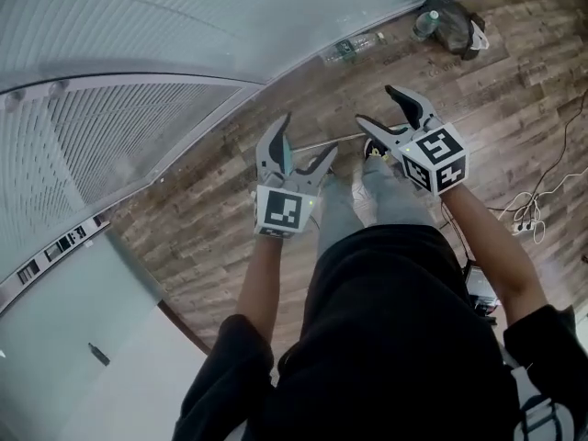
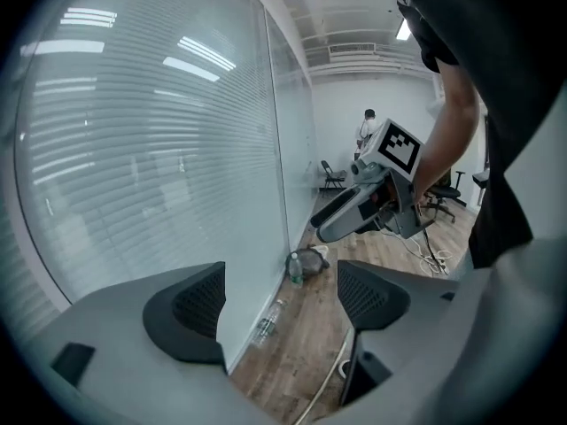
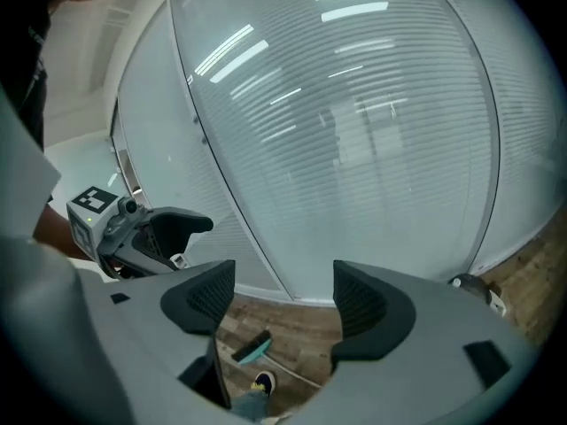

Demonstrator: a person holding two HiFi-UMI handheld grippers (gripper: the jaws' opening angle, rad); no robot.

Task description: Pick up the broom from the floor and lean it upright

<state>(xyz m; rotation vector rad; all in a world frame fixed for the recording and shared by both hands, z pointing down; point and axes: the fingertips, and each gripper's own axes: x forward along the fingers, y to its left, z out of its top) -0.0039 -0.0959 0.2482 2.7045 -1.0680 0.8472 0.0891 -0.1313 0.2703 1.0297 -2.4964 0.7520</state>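
Note:
The broom lies on the wooden floor in front of the person's feet. Its teal head with dark bristles (image 3: 252,348) shows between the right gripper's jaws, and its thin pale handle (image 1: 342,140) runs to the right along the floor. In the head view the teal head (image 1: 288,160) peeks out behind the left gripper's finger. My left gripper (image 1: 303,147) hangs above it, open and empty. My right gripper (image 1: 378,108) is beside it on the right, also open and empty. The handle (image 2: 332,377) also crosses the bottom of the left gripper view, well below the jaws.
A glass wall with blinds (image 1: 138,53) runs along the left. An empty plastic bottle (image 1: 354,48) lies at its foot, and a dark bag with a bottle (image 1: 455,24) sits farther along. Cables and a power strip (image 1: 528,214) lie at the right. The person's shoe (image 3: 263,382) is by the broom.

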